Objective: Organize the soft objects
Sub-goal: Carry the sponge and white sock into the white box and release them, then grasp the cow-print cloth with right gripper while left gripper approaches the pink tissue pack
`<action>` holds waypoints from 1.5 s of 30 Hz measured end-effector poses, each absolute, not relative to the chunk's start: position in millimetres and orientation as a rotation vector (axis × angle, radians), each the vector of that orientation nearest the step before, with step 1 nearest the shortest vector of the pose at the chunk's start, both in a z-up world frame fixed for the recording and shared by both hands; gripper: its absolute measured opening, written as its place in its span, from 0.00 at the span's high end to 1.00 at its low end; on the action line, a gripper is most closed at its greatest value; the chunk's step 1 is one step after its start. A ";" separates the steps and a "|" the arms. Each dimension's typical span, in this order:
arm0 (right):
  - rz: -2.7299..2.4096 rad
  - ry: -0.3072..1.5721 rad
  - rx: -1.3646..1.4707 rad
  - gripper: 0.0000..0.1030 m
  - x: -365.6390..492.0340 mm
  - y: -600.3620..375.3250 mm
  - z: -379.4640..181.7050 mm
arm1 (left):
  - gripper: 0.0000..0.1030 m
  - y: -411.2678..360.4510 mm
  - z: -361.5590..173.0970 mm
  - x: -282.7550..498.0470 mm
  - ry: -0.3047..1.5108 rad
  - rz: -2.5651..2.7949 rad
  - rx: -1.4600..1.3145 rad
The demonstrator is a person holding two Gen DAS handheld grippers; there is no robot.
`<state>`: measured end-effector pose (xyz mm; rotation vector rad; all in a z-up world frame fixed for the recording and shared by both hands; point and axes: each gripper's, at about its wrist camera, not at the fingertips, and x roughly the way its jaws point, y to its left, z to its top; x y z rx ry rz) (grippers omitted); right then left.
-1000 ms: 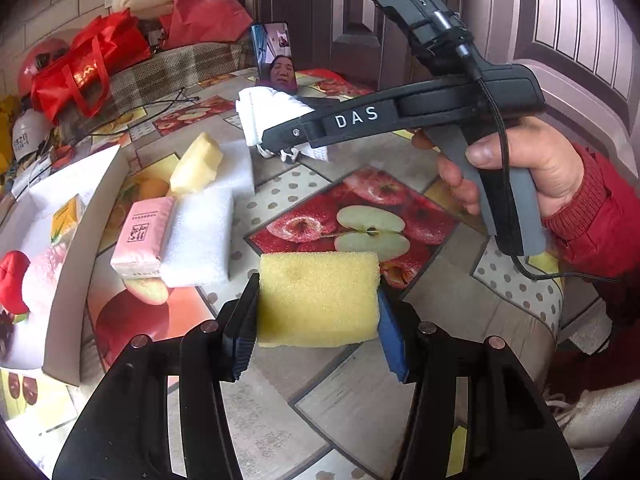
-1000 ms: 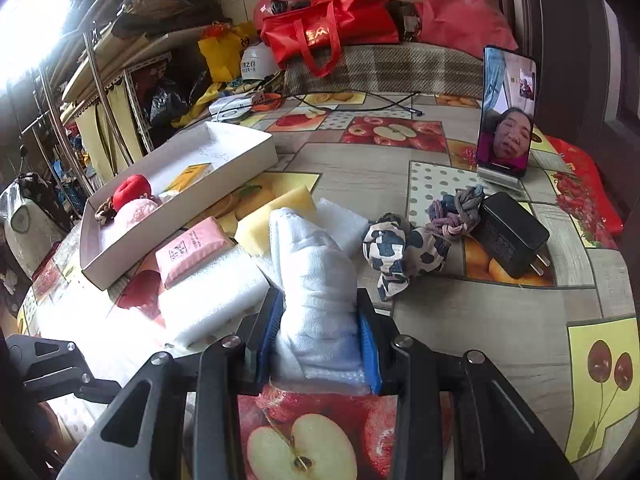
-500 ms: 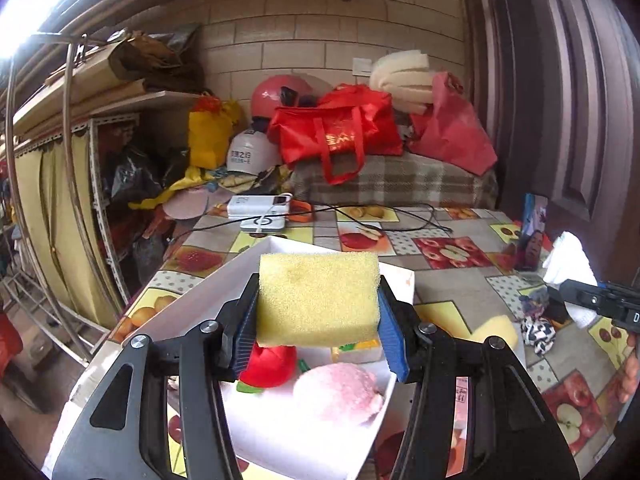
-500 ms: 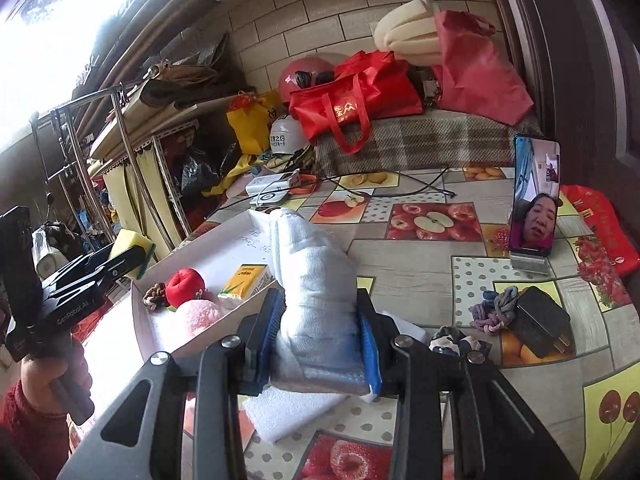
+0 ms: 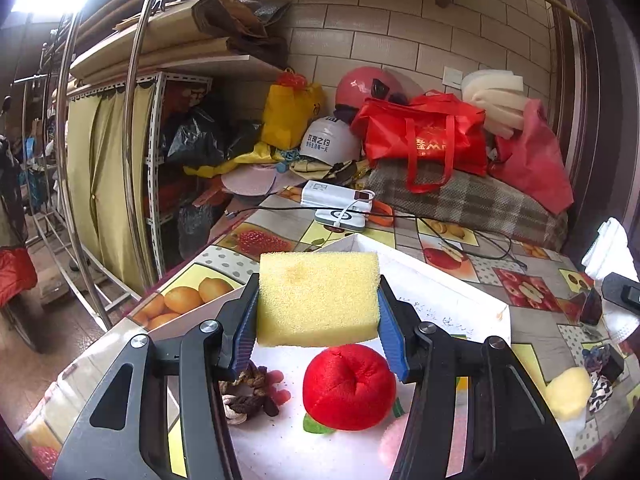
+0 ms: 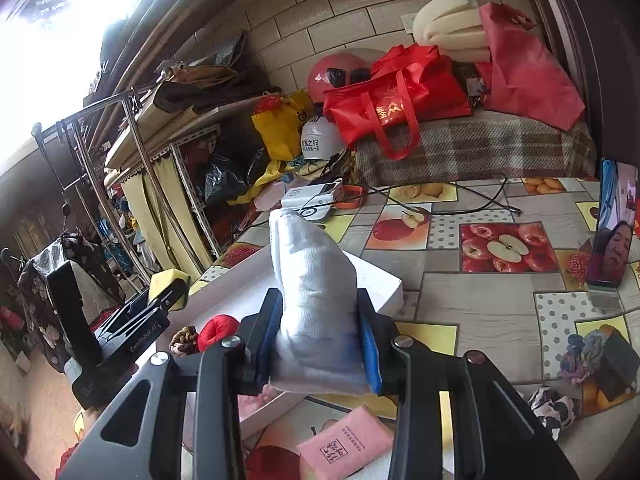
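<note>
Jaws of the left gripper [image 5: 318,330] clench a yellow rectangular foam sponge [image 5: 318,298] above the white shallow box [image 5: 448,284]; the right gripper [image 6: 320,340] grips a rolled white cloth [image 6: 314,280] at the box's three o'clock edge. Both should lower gently before releasing.

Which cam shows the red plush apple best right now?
Left wrist view: the red plush apple sits near and almost whole in the white box, just below the held yellow sponge. Right wrist view catches only a small part behind its hand-held gripper.

Tiled wall [image 5: 400,32], curtained metal shelving [image 5: 120,152], bright window glare [image 6: 48,8].
</note>
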<state>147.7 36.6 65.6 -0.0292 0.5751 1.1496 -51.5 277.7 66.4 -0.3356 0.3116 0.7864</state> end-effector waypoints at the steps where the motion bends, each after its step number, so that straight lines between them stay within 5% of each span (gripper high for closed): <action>1: 1.160 0.588 -0.037 0.66 147.1 47.0 63.0 | 0.48 284.8 64.0 -53.2 0.320 0.786 -0.359; 13: 1.186 0.742 -0.110 0.62 132.6 134.7 -0.4 | 0.43 309.2 51.0 -61.9 0.342 0.823 -0.455; 14: 1.189 0.741 -0.108 0.51 131.3 133.5 -1.3 | 0.34 308.7 51.7 -63.1 0.336 0.833 -0.456; 15: 1.189 0.732 -0.105 0.28 129.9 131.5 -1.0 | 0.26 307.9 52.7 -64.8 0.329 0.846 -0.452; 17: 1.185 0.692 -0.091 0.07 125.7 123.2 0.6 | 0.00 303.6 56.4 -69.7 0.296 0.877 -0.427; 18: 1.180 0.679 -0.088 0.01 124.1 119.7 1.6 | 0.00 299.9 58.6 -71.9 0.277 0.894 -0.407; 25: 1.191 0.610 -0.015 0.00 110.0 65.1 4.7 | 0.00 292.1 60.5 -80.3 0.235 0.935 -0.358; 32: 0.935 0.350 0.055 0.00 121.0 -37.7 32.2 | 0.00 263.5 75.4 -86.4 0.138 0.746 -0.349; 45: 0.588 0.554 0.180 0.00 216.5 -158.1 6.5 | 0.00 157.0 53.8 0.0 0.429 0.338 -0.160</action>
